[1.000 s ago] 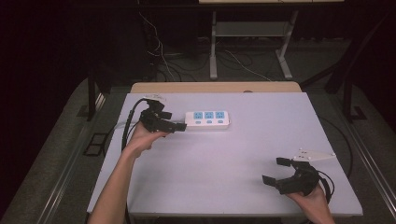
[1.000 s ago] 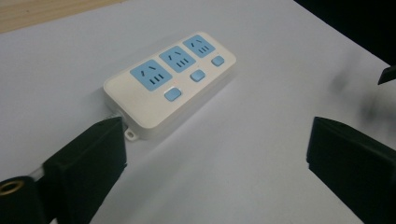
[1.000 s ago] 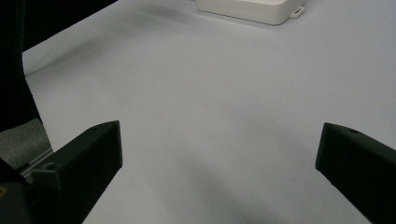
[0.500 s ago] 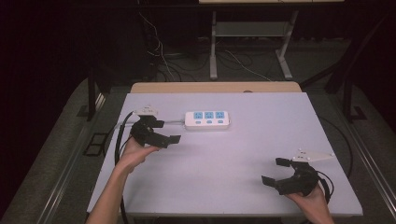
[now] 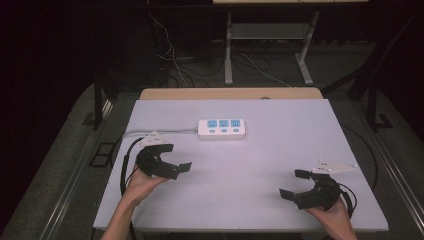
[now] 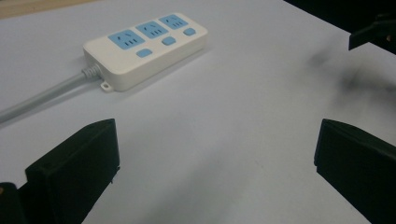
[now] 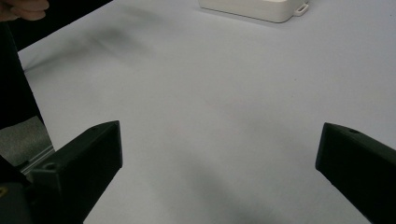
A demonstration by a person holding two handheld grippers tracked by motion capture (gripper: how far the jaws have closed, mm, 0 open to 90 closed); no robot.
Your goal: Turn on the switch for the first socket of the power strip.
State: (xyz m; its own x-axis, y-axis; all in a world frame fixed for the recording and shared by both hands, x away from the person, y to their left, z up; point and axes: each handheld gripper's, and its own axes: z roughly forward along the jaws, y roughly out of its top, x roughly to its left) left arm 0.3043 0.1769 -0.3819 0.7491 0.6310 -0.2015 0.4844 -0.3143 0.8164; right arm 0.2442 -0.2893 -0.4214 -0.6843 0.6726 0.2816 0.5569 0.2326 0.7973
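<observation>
On the white table (image 5: 260,165) a white power strip (image 5: 222,128) with three blue sockets lies flat toward the far side, a little left of the middle, its grey cord (image 5: 160,132) running off to the left edge. The left gripper (image 5: 175,160) sits over the near-left part of the table, held in the person's left hand (image 5: 142,181), with its jaws spread wide and nothing between them; it stands near the strip but clear of it. In the left gripper view the two black jaws rise at the far bottom corners with bare table between them, and the power strip (image 6: 145,44) lies beyond, at an angle, its cord leaving toward the left. The right gripper (image 5: 296,184) is over the near-right corner, well apart from the strip, held in the right hand (image 5: 334,219). Its jaws too are wide apart and empty. The right gripper view shows bare table between them and the strip's edge (image 7: 254,9) at the top.
</observation>
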